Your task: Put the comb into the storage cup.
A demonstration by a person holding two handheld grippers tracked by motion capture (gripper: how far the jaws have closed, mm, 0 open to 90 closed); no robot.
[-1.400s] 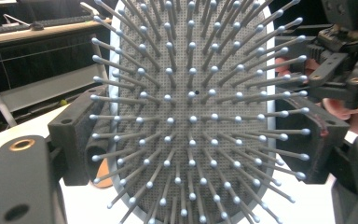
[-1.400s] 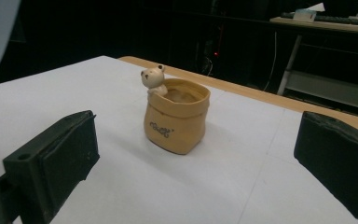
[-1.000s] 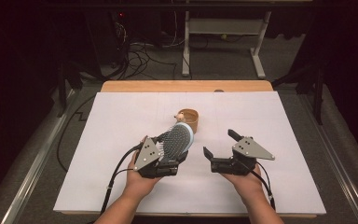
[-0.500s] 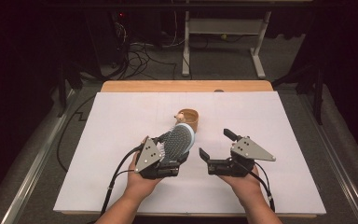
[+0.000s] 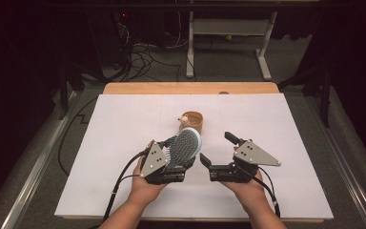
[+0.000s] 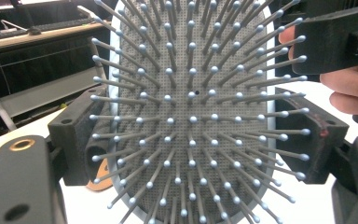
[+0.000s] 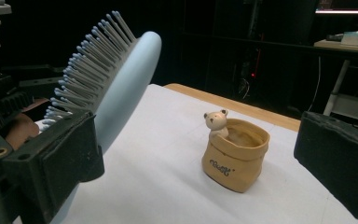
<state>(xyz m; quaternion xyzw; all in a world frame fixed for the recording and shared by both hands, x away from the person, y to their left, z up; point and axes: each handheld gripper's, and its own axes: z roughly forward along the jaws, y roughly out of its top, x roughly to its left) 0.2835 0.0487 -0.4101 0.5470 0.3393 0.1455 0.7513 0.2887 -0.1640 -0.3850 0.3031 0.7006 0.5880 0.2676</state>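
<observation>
We have the hairbrush (image 5: 186,147) clamped in the left gripper (image 5: 177,164), just below the middle of the high view. Its jaws are closed on the brush near its lower end, and the oval head tilts up and away with the bristles facing back toward us. In the left gripper view the bristles (image 6: 191,121) stand right before the lens between the two black jaws. The right gripper (image 5: 219,153) sits just beside it, to the right of centre, with its jaws spread and nothing between them.

The step in hand looks like bringing the brush toward the small tan pot (image 5: 194,121), which stands on the white sheet (image 5: 286,124) just above the brush head in the high view. To do it well, we should keep the left grip firm, since the heavy head hangs well out beyond the jaws and could swing. We should move slowly and lower the brush from above instead of sweeping across.

The pot has a little bear figure (image 7: 216,122) on its rim, at centre right of the right gripper view. It is light and could tip if the brush knocks it. The open right gripper could steady it. Cables (image 5: 124,177) trail at lower left, clear of the path.
</observation>
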